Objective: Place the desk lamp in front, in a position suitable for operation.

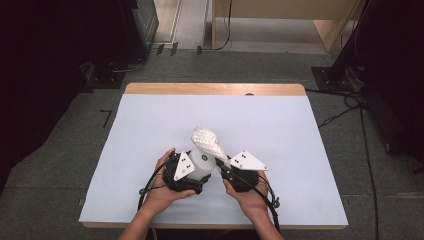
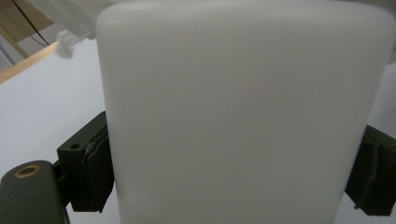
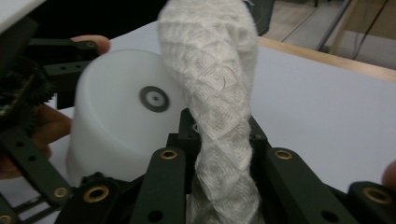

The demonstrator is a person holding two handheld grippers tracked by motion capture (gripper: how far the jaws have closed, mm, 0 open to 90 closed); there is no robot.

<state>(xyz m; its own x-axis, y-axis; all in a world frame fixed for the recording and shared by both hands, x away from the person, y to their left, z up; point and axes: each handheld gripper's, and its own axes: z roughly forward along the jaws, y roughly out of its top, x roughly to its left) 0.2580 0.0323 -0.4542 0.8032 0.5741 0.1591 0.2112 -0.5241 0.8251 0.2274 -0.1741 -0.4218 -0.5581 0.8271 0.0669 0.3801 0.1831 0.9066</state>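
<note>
A white plastic cylinder (image 1: 202, 162) stands near the table's front middle, and my left gripper (image 1: 196, 170) is shut on it. In the left gripper view the cylinder (image 2: 243, 112) sits between the two dark pads (image 2: 95, 172), which press on both of its sides. My right gripper (image 1: 223, 166) is shut on a white woven cloth (image 1: 207, 140), twisted into a rope that rises up and back over the cylinder. In the right gripper view the cloth (image 3: 219, 107) runs up from between the jaws of the right gripper (image 3: 224, 191). Beside it, the cylinder (image 3: 116, 126) shows a small grey disc (image 3: 154, 99) on its flat face.
A white sheet (image 1: 150, 125) covers the table, whose wooden edge (image 1: 215, 89) shows at the back. Cables (image 1: 345, 107) lie on the grey floor at the right. Dark equipment stands at both sides, off the table.
</note>
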